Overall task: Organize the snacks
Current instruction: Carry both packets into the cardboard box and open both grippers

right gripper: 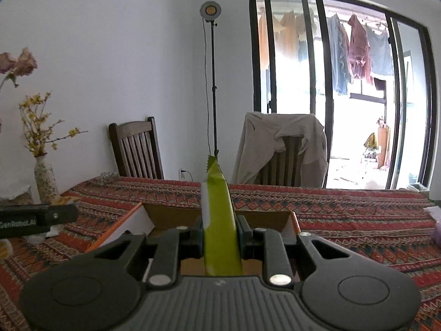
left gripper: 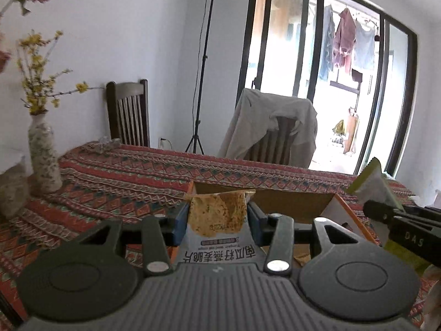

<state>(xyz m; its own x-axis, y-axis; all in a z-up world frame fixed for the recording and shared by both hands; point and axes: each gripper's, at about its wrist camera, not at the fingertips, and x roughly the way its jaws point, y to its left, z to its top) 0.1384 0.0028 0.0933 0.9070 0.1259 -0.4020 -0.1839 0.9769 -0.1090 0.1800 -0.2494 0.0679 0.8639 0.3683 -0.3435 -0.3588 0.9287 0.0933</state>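
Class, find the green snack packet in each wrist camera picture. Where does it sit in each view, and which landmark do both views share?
Left wrist view: the green snack packet shows at the far right edge, held up by the right gripper beside the open cardboard box.
Right wrist view: the packet stands edge-on at centre, clamped between the jaws.
Shared landmark: the lamp stand against the white wall.

Right gripper point(right gripper: 219, 235) clamped on a green snack packet point(right gripper: 219, 220), packet edge-on and upright between the jaws, above an open cardboard box point(right gripper: 165, 215) on the patterned counter point(right gripper: 344, 218). Left gripper point(right gripper: 38, 216) at left edge, state unclear. Flower vase point(right gripper: 45, 179) at far left.
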